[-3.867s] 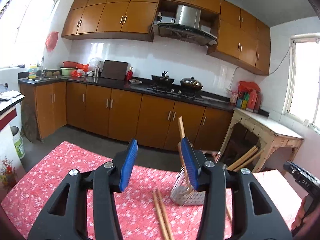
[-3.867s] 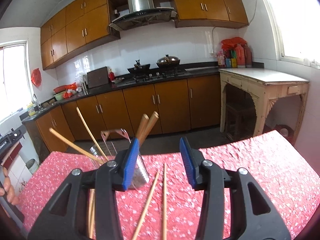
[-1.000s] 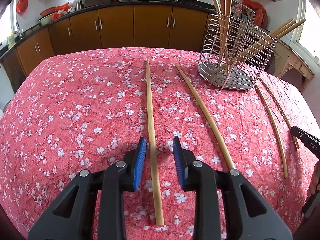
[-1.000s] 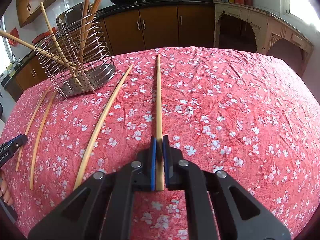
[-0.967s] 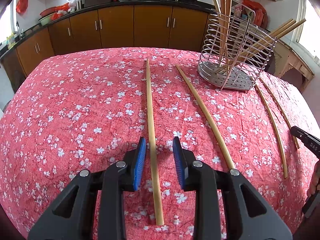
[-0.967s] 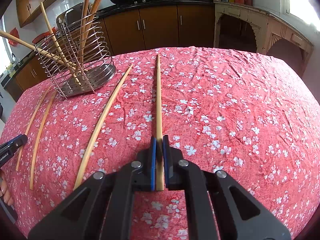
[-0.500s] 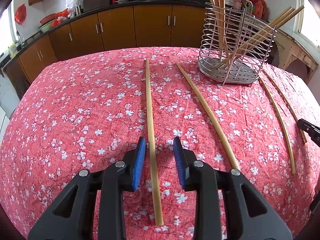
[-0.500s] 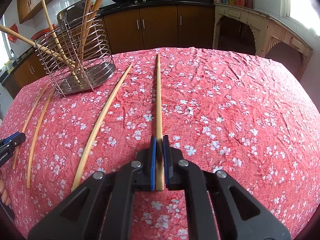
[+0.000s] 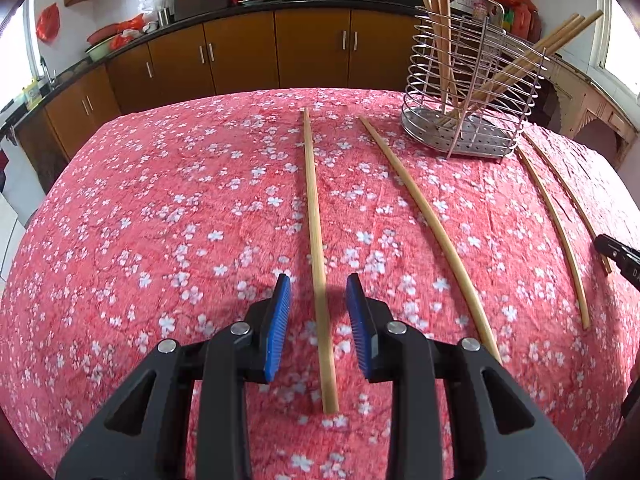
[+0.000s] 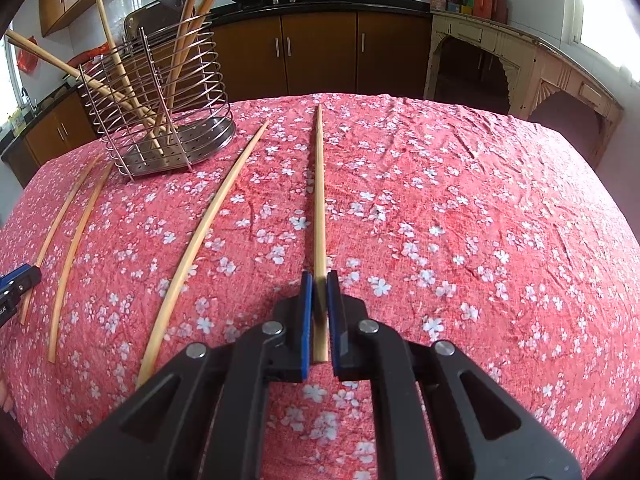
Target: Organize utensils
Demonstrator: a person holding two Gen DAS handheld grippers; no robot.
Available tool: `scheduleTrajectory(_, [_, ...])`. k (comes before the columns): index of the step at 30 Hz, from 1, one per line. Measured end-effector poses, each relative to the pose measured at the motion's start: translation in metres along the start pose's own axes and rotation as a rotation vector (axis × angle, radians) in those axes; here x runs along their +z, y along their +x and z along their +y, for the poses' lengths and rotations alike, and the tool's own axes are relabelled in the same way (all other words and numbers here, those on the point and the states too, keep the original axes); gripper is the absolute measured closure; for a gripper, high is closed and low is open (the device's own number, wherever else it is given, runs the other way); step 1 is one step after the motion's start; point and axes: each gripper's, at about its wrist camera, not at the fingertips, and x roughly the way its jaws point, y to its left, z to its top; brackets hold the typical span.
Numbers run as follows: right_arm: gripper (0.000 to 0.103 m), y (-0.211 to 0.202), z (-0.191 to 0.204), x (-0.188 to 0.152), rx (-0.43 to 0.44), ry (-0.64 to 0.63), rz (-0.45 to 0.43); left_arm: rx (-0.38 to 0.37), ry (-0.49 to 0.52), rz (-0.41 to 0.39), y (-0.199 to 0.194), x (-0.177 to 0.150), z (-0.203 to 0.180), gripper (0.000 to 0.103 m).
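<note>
A wire utensil holder (image 9: 468,92) with several chopsticks in it stands on the red flowered tablecloth (image 9: 160,220); it also shows in the right wrist view (image 10: 160,120). My left gripper (image 9: 319,286) is open, its blue pads either side of a chopstick (image 9: 314,216) that lies on the cloth. My right gripper (image 10: 318,284) is shut on the near end of another chopstick (image 10: 319,184), which points away from me. A further chopstick (image 9: 424,216) lies beside the left one, and it also shows in the right wrist view (image 10: 200,232).
Two thin chopsticks (image 9: 556,220) lie past the holder, near the other gripper's tip (image 9: 620,254); they also show in the right wrist view (image 10: 68,240). Kitchen cabinets (image 9: 280,48) run behind the table. A pale side table (image 10: 520,64) stands at the right.
The left gripper has drawn back and up a little, still open around its chopstick. The right gripper stays shut on its chopstick, whose far end has lifted slightly.
</note>
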Motion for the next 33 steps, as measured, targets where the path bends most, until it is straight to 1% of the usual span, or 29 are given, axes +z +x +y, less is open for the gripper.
scheduleTrajectory(1, [0.095, -0.001, -0.001, 0.000, 0.004, 0.001, 0.000, 0.003, 0.004, -0.001, -0.001, 0.000, -0.001, 0.083])
scheduleTrajectory(2, [0.095, -0.002, -0.002, 0.000, 0.011, 0.004, -0.002, 0.001, 0.006, -0.001, -0.001, -0.001, -0.001, 0.092])
scheduleTrajectory(3, [0.095, -0.003, -0.002, -0.001, 0.015, 0.006, -0.002, -0.003, 0.007, -0.001, -0.001, -0.001, -0.001, 0.095])
scheduleTrajectory(5, [0.095, -0.006, -0.002, -0.003, 0.018, 0.009, -0.006, -0.013, 0.005, 0.000, -0.003, -0.001, 0.002, 0.096])
scheduleTrajectory(7, [0.095, -0.015, -0.003, -0.006, 0.015, 0.004, -0.031, -0.026, -0.009, -0.001, -0.006, -0.002, 0.005, 0.096])
scheduleTrajectory(9, [0.095, -0.027, -0.003, -0.007, 0.011, -0.006, -0.061, -0.037, -0.013, -0.021, -0.011, -0.001, 0.009, 0.096])
scheduleTrajectory(12, [0.095, -0.043, -0.006, -0.002, 0.008, -0.019, -0.103, -0.049, -0.012, -0.073, -0.028, 0.003, 0.013, 0.096])
scheduleTrajectory(14, [0.095, -0.059, -0.007, 0.002, 0.006, -0.024, -0.145, -0.054, -0.012, -0.121, -0.042, 0.009, 0.015, 0.096])
scheduleTrajectory(18, [0.095, -0.083, -0.013, 0.010, 0.016, -0.013, -0.214, -0.070, -0.019, -0.213, -0.067, 0.021, 0.019, 0.096])
scheduleTrajectory(21, [0.095, -0.099, -0.016, 0.017, 0.021, -0.007, -0.266, -0.079, -0.029, -0.263, -0.081, 0.029, 0.021, 0.096])
scheduleTrajectory(23, [0.095, -0.109, -0.017, 0.021, 0.024, -0.008, -0.297, -0.087, -0.040, -0.289, -0.085, 0.036, 0.027, 0.096])
scheduleTrajectory(30, [0.095, -0.138, -0.017, 0.035, 0.056, -0.004, -0.400, -0.101, -0.073, -0.368, -0.107, 0.049, 0.028, 0.096])
scheduleTrajectory(33, [0.095, -0.148, -0.016, 0.040, 0.069, -0.003, -0.430, -0.101, -0.081, -0.392, -0.114, 0.053, 0.029, 0.096])
